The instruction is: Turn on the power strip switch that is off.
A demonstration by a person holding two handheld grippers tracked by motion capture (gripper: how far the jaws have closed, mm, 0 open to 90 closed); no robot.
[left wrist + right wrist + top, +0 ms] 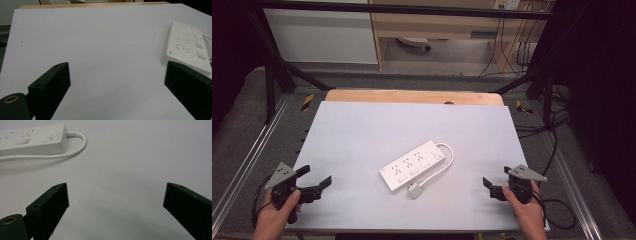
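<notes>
The power strip [412, 165] is seen lying flat at the middle of the table [362, 130], set on a diagonal, well apart from both grippers. Its white cable [439, 167] is looped round the far right end and brought back along the near side to a plug [414, 190] lying just beside the strip's near edge. In the left gripper view the strip [186, 47] is cut off at the right edge of the frame, and its near corner is covered by a black jaw. In the right gripper view the strip [32, 138] is cropped at the left, so that only the switch end (a small red mark is made out there) and the cable's bend [80, 145] are shown. The socket markings cannot be read.

The left gripper [318, 178] is held at the near left, jaws spread wide, nothing between them. The right gripper [490, 187] is held at the near right, jaws likewise spread apart over bare table. Both forearms are cut off at the bottom of the high view.
</notes>
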